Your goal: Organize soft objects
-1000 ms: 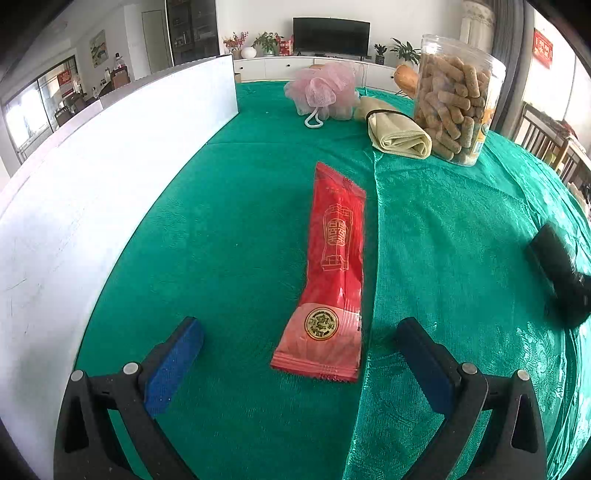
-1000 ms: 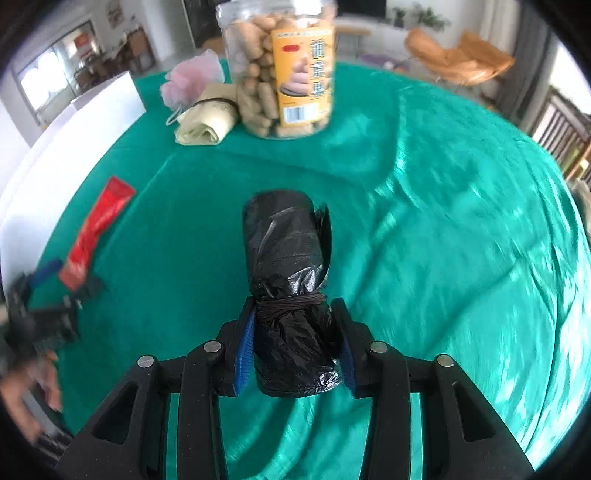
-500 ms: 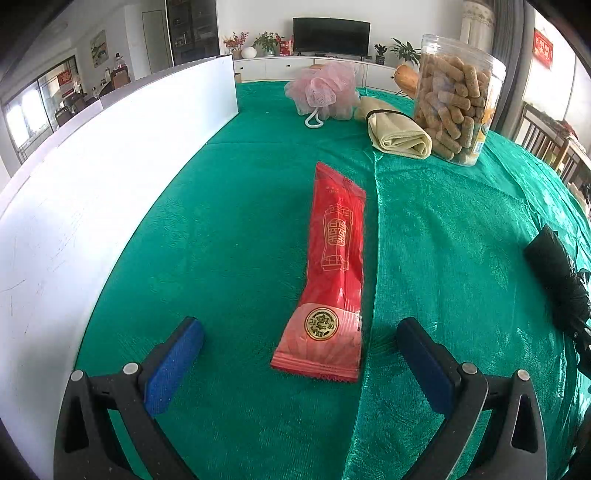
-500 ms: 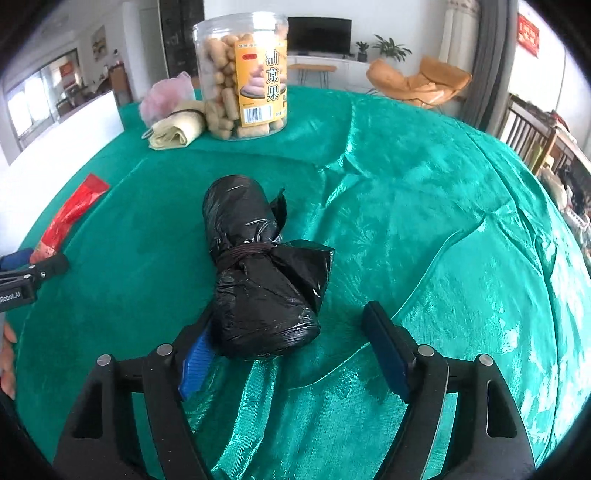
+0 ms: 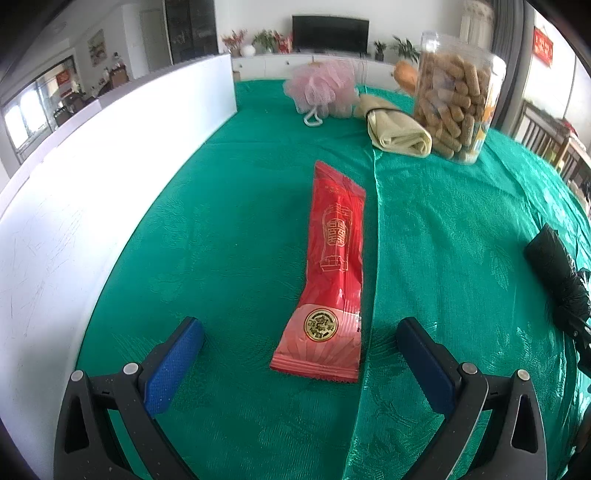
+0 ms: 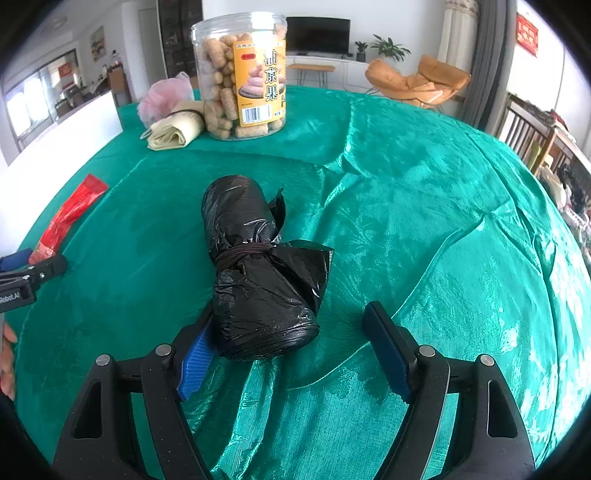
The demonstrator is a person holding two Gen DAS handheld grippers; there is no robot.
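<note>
The right gripper [image 6: 291,339] tilts steeply down toward the table, its jaws having just been opening and now spread wide; the black bag roll [image 6: 255,273] lies between them on the green tablecloth [image 6: 424,229], its near end against the left blue pad, the right pad well clear, so nothing is clamped. The roll points toward 11 o'clock, bound round its middle by a dark band, with a loose flap sticking out at 3 o'clock. The left gripper [image 5: 301,354] also slants downward with jaws wide apart; the red packet [image 5: 332,273] lies flat between and beyond them, touching neither pad, its long side running toward 12 o'clock. In the right wrist view a bare hand [image 6: 7,354] shows at 9 o'clock. At 12 o'clock in the left view sit a pink bath pouf [image 5: 321,90], a rolled yellow cloth [image 5: 397,129] and, at 1 o'clock, a clear snack jar [image 5: 454,96], cloth touching jar; a white board [image 5: 92,206] stands along the table's 9 o'clock edge. Beyond is a living room with a television [image 6: 317,35], potted plants and an orange chair [image 6: 417,81].
</note>
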